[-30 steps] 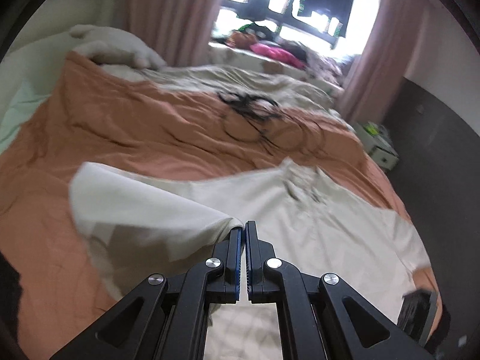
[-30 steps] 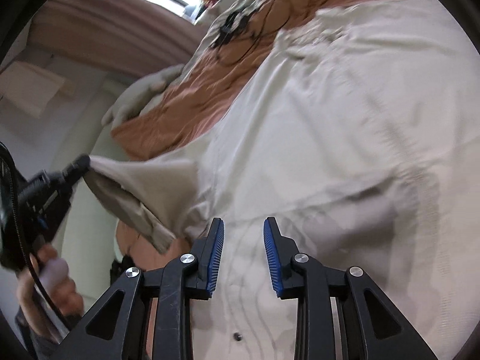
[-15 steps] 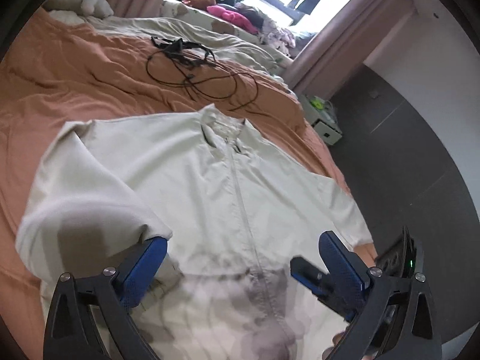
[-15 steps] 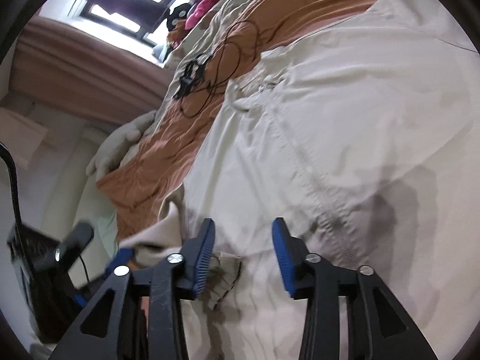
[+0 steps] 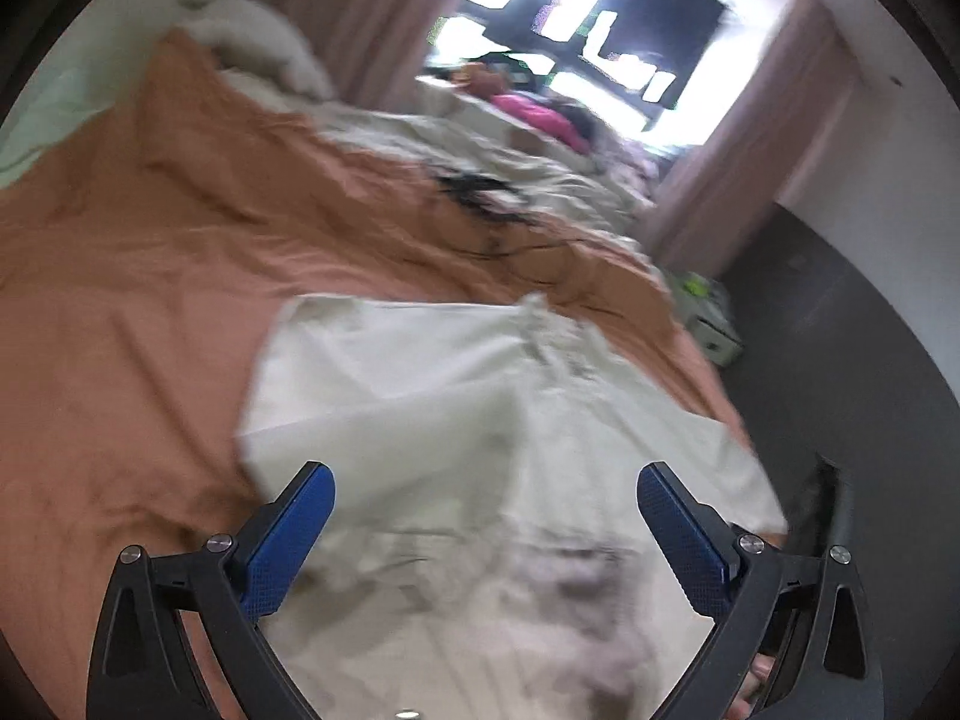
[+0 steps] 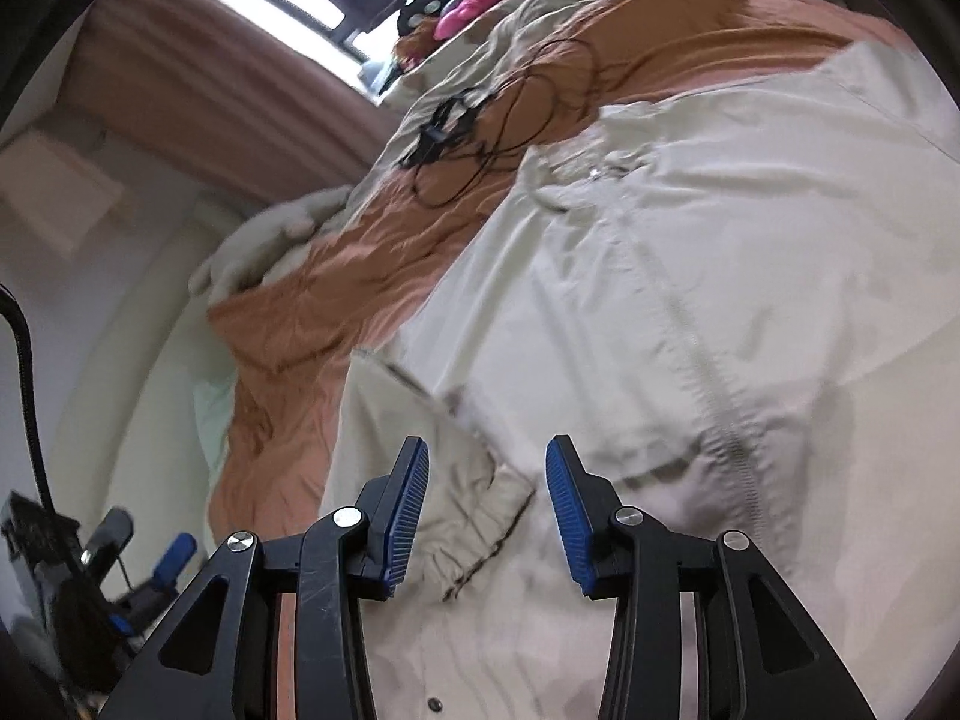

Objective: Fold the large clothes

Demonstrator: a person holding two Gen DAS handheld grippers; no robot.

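A cream zip-up jacket (image 5: 540, 420) lies spread front-up on the orange bed sheet (image 5: 150, 300). One of its sleeves is folded in across the body, and its elastic cuff (image 6: 480, 504) rests on the lower front. My left gripper (image 5: 483, 480) hovers over the jacket's lower part, open wide with nothing between its fingers; this view is blurred. My right gripper (image 6: 487, 450) is partly open just above the folded cuff, which shows in the gap between the blue pads (image 6: 408, 498) without being pinched. The zipper (image 6: 714, 372) runs up the jacket's middle.
A tangle of black cables (image 6: 480, 132) lies on the sheet beyond the collar. A pale plush toy (image 5: 258, 42) sits at the head of the bed. Clothes are piled by the window (image 5: 540, 114). The bed's right edge drops to dark floor with a white box (image 5: 711, 324).
My left gripper let go of the sleeve and opened wide; the sleeve now lies folded on the jacket. The left hand swung back. My right gripper's jaws widened a little.
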